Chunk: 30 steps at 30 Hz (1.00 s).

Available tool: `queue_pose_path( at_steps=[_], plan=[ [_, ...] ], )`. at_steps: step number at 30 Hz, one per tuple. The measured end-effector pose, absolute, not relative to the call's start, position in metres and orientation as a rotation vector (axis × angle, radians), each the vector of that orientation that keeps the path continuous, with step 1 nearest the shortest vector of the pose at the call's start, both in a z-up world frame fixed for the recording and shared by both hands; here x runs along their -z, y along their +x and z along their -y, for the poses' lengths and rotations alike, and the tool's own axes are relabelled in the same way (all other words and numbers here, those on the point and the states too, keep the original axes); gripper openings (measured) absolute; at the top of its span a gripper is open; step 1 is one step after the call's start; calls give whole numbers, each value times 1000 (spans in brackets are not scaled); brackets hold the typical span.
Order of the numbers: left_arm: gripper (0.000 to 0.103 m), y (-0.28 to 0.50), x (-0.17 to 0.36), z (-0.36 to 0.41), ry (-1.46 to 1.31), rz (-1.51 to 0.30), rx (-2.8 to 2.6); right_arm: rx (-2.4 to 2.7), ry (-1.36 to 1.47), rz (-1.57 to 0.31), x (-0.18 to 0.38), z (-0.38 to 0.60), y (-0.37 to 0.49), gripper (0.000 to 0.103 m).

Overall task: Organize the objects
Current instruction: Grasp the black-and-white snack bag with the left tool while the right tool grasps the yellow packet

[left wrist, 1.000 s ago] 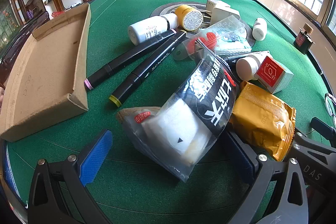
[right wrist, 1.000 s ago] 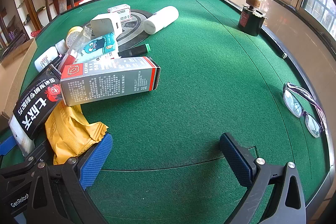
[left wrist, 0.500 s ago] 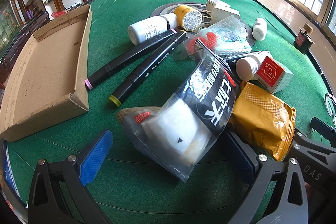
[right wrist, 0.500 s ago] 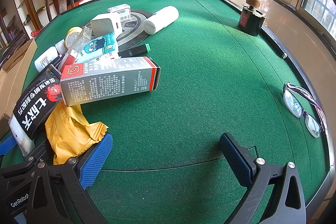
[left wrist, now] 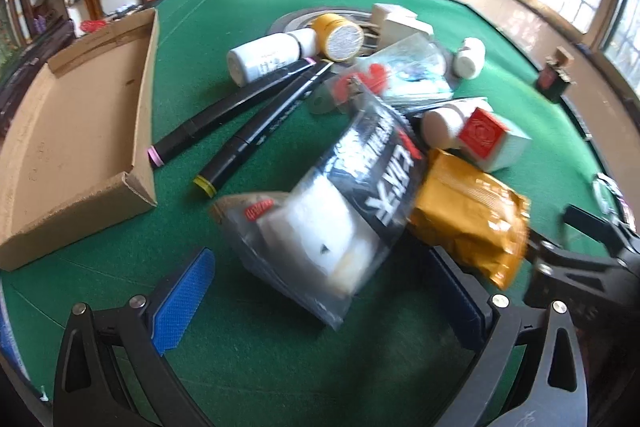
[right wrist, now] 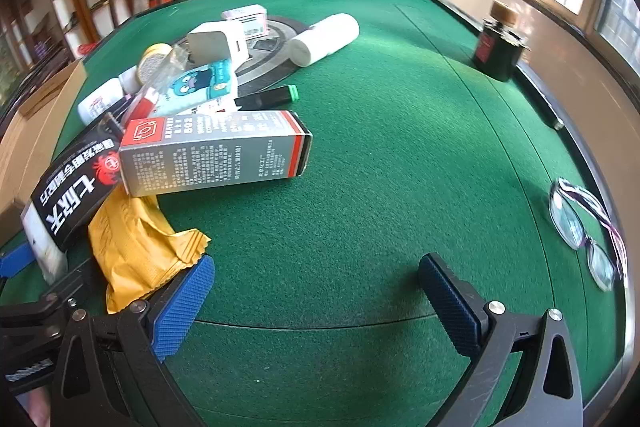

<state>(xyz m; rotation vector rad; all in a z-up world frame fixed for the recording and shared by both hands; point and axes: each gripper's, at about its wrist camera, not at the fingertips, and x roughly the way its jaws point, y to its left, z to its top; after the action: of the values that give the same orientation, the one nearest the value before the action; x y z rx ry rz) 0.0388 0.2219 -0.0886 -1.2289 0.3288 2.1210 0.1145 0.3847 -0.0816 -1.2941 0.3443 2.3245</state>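
A pile of objects lies on the green felt table. A clear bag with a black label (left wrist: 348,195) lies just ahead of my left gripper (left wrist: 320,291), which is open around its near end. A yellow snack packet (left wrist: 472,215) lies to its right. Two black markers (left wrist: 256,115), white bottles (left wrist: 264,59) and a red-and-grey box (left wrist: 492,139) lie behind. An empty cardboard tray (left wrist: 72,139) sits at the left. My right gripper (right wrist: 316,291) is open and empty over bare felt, with the yellow packet (right wrist: 132,243) beside its left finger and the grey box (right wrist: 212,155) ahead.
Eyeglasses (right wrist: 588,235) lie near the table's right edge. A dark ink bottle (right wrist: 500,43) stands at the far right rim. A white roll (right wrist: 324,39) and small cartons (right wrist: 244,19) lie around the round centre plate. Chairs stand beyond the table.
The left wrist view has shifted slightly and is blurred, so the left gripper is moving a little. The pile and the right gripper look unchanged.
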Motion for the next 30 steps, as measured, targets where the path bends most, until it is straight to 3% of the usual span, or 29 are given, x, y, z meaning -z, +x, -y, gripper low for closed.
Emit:
queue_pose_path(
  at_steps=[5, 7, 9, 12, 14, 17, 20, 22, 23, 24, 30],
  plan=[
    [101, 55, 80, -200, -1123, -291, -2075, -2435, -1344, -305, 80, -388, 121, 101],
    [100, 64, 76, -192, -1062, -302, -2078, -2460, -1348, -291, 75, -388, 126, 97],
    [99, 72, 71, -183, -997, -321, -2097, -2508, -1335, -229, 68, -382, 133, 83],
    [98, 78, 66, -175, -931, -313, -2108, -2665, -1165, -194, 45, -374, 158, 79],
    [98, 77, 65, -173, -916, -286, -2109, -2826, -967, -208, 26, -368, 182, 79],
    [98, 75, 64, -169, -917, -261, -2109, -2955, -600, -225, 9, -365, 210, 103],
    [98, 73, 64, -164, -928, -231, -2109, -2932, -796, -243, 8, -369, 188, 103],
    [98, 71, 64, -161, -930, -204, -2118, -2963, -923, -252, 17, -367, 179, 93],
    [98, 70, 64, -160, -933, -193, -2111, -2953, -1003, -215, 22, -362, 173, 79],
    [98, 69, 65, -159, -933, -184, -2107, -2953, -1077, -157, 28, -355, 166, 73],
    [98, 69, 66, -160, -933, -178, -2093, -2969, -1215, 41, 46, -332, 141, 71]
  ],
)
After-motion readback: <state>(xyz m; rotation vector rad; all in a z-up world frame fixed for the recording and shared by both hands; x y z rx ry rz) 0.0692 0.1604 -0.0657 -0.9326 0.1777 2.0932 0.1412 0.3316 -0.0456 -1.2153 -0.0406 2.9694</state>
